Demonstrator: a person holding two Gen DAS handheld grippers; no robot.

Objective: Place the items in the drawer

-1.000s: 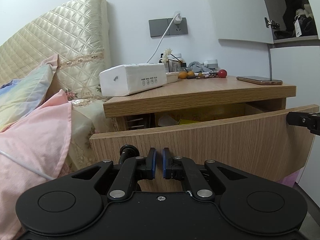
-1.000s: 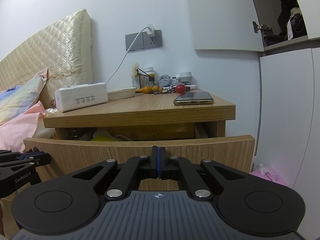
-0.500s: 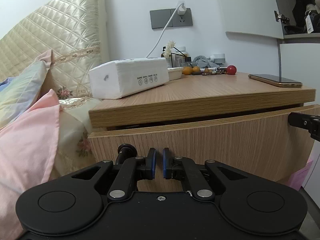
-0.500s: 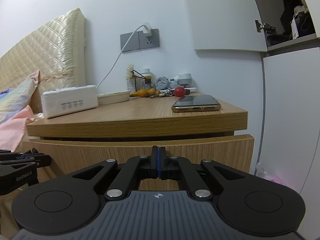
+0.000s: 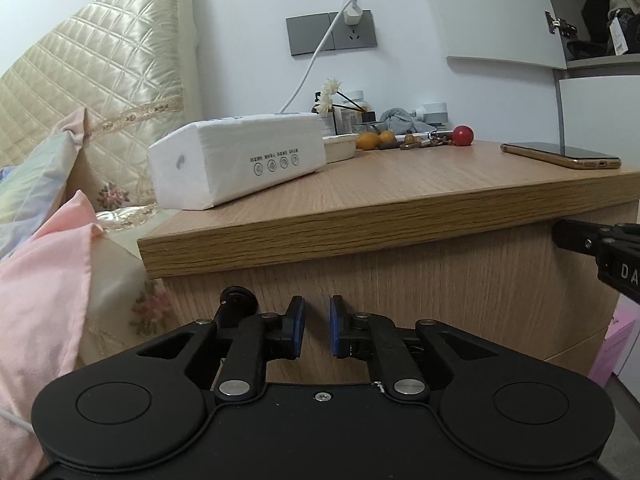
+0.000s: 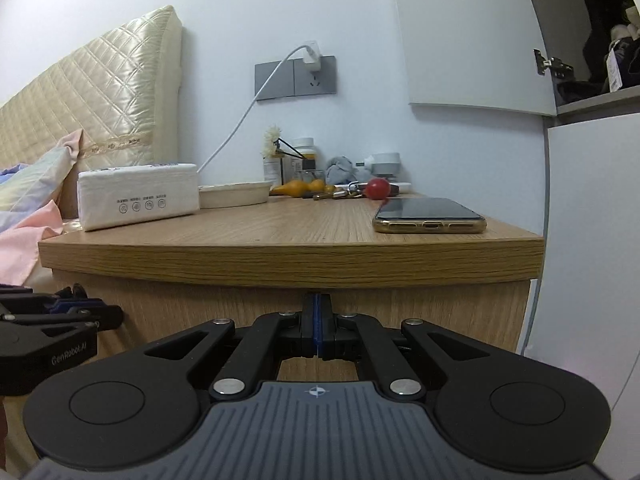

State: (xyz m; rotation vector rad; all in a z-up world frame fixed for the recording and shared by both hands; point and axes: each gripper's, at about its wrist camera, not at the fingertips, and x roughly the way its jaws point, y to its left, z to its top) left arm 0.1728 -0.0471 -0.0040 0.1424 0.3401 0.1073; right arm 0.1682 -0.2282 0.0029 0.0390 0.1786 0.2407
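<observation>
A: Drawer (image 5: 420,280)?
B: Pushed flush under the top of the nightstand (image 5: 360,224), front panel filling the lower part of both views. Nothing of its inside visible.
A: Left gripper (image 5: 317,332)?
B: Close against the drawer front, blue-padded fingers (image 5: 297,330) a narrow gap apart, holding nothing.
A: Right gripper (image 6: 317,330)?
B: Also up at the drawer front, just below the nightstand's edge, fingers (image 6: 309,330) pressed together, empty.
A: On top?
B: White tissue pack (image 5: 236,160) at the left near the bed, shallow dish (image 6: 234,193) just beside it. Red ball (image 6: 378,189) and keys (image 6: 344,194) further back, orange fruit (image 5: 374,139) near them. Phone (image 6: 429,216) lying flat, screen up, at the right front corner.
A: Behind?
B: Charger (image 6: 311,56) plugged into the grey wall socket (image 6: 295,77), white cable trailing down behind the tissue pack. Quilted headboard (image 5: 100,92) at left, pink bedding (image 5: 40,280) beside the nightstand.
</observation>
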